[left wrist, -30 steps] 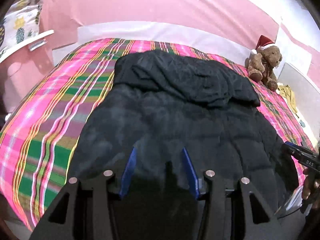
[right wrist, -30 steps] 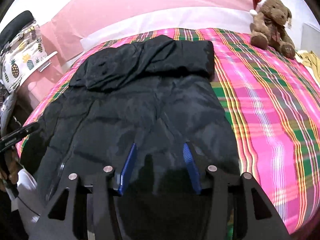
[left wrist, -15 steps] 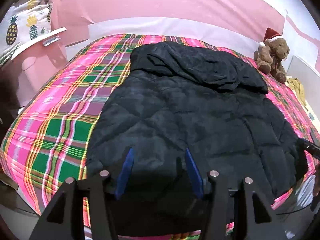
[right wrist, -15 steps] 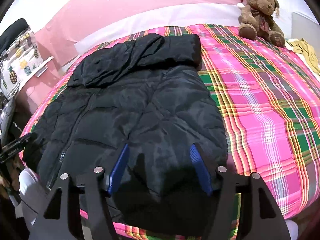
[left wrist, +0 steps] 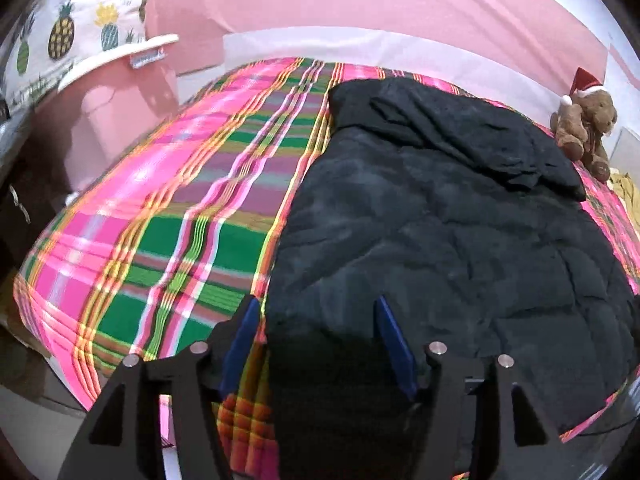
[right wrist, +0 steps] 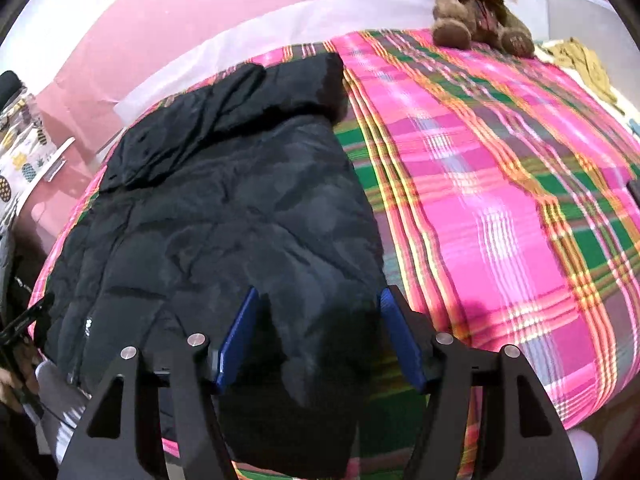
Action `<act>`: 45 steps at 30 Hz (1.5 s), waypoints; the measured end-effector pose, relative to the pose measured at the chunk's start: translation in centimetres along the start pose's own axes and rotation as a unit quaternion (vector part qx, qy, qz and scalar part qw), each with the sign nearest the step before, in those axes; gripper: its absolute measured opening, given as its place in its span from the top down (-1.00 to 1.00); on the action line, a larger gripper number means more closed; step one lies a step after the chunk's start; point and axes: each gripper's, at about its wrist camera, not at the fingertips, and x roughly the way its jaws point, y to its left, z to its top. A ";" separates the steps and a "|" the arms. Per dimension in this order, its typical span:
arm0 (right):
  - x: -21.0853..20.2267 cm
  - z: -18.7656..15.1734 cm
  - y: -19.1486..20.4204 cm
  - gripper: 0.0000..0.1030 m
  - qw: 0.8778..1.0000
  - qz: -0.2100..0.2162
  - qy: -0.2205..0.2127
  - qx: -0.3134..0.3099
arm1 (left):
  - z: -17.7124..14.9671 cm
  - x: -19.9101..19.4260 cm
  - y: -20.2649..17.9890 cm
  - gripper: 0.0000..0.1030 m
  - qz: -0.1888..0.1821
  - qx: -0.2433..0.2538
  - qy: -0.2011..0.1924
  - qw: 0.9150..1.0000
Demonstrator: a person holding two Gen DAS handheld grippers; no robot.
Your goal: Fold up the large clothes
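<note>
A large black puffer jacket [left wrist: 440, 232] lies flat on a bed with a pink and green plaid cover [left wrist: 168, 208], hood folded at the far end. It also shows in the right wrist view [right wrist: 224, 224]. My left gripper [left wrist: 316, 340] is open above the jacket's near left hem corner, apart from it. My right gripper [right wrist: 320, 336] is open above the near right hem corner, which hangs over the bed's front edge. Neither holds anything.
A brown teddy bear with a Santa hat [left wrist: 584, 124] sits at the bed's far right corner [right wrist: 476, 8]. A pink chest with a pineapple-print cloth [left wrist: 72, 40] stands left of the bed. Bare plaid cover [right wrist: 500, 200] lies right of the jacket.
Both grippers have pulled back toward the bed's front edge and spread outward, the left toward the jacket's left hem corner, the right toward its right one. The jacket has not moved.
</note>
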 end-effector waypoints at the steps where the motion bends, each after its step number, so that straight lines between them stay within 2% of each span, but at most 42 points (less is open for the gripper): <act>1: 0.2 -0.3 -0.2 -0.24 1.000 0.006 0.007 0.006 | -0.2 0.1 0.3 -0.25 -0.004 -0.002 0.003 1.000; 6: 0.8 -1.4 -0.8 -0.24 0.998 0.041 0.034 0.033 | -1.0 -0.2 1.0 -0.29 -0.009 -0.002 0.000 1.000; 12: 0.4 -2.6 -0.6 -0.21 0.994 0.080 0.050 0.046 | -3.0 -0.6 1.2 -0.30 -0.049 -0.022 0.021 0.998; 13: 0.4 -2.7 -0.4 -0.09 0.994 0.081 0.051 0.043 | -3.3 -0.6 1.0 -0.30 -0.056 -0.025 0.026 0.998; 16: 0.8 -2.6 -0.3 0.11 0.995 0.078 0.053 0.045 | -3.9 -0.5 0.7 -0.26 -0.063 -0.030 0.027 0.997; 18: 0.9 -2.4 -0.6 0.28 0.994 0.081 0.052 0.057 | -3.8 -0.3 0.5 -0.08 -0.068 -0.033 0.028 0.997; 19: 0.9 -2.3 -0.6 0.44 0.993 0.084 0.051 0.060 | -3.6 -0.3 0.2 0.04 -0.071 -0.031 0.028 0.997; 20: 0.7 -2.1 -0.5 0.55 0.993 0.085 0.048 0.059 | -3.4 -0.3 0.0 0.22 -0.067 -0.026 0.027 0.997; 23: -0.3 -1.4 0.0 0.71 0.994 0.093 0.032 0.051 | -2.7 -1.0 -0.6 0.59 -0.063 -0.019 0.018 0.998; 25: -1.6 -0.9 0.3 0.73 0.993 0.106 0.013 0.049 | -1.9 -1.9 -0.5 0.66 -0.071 -0.027 0.007 0.997; 34: -9.7 1.4 0.8 0.77 0.984 0.149 -0.085 0.046 | 2.1 -9.6 0.0 0.69 -0.118 -0.049 -0.090 0.988; 40: -15.5 0.8 0.5 0.77 0.977 0.157 -0.135 0.046 | 2.7 -14.7 1.3 0.69 -0.145 -0.073 -0.129 0.978; 45: -17.2 1.3 0.3 0.77 0.973 0.157 -0.164 0.049 | 3.0 -17.5 1.1 0.69 -0.162 -0.075 -0.154 0.972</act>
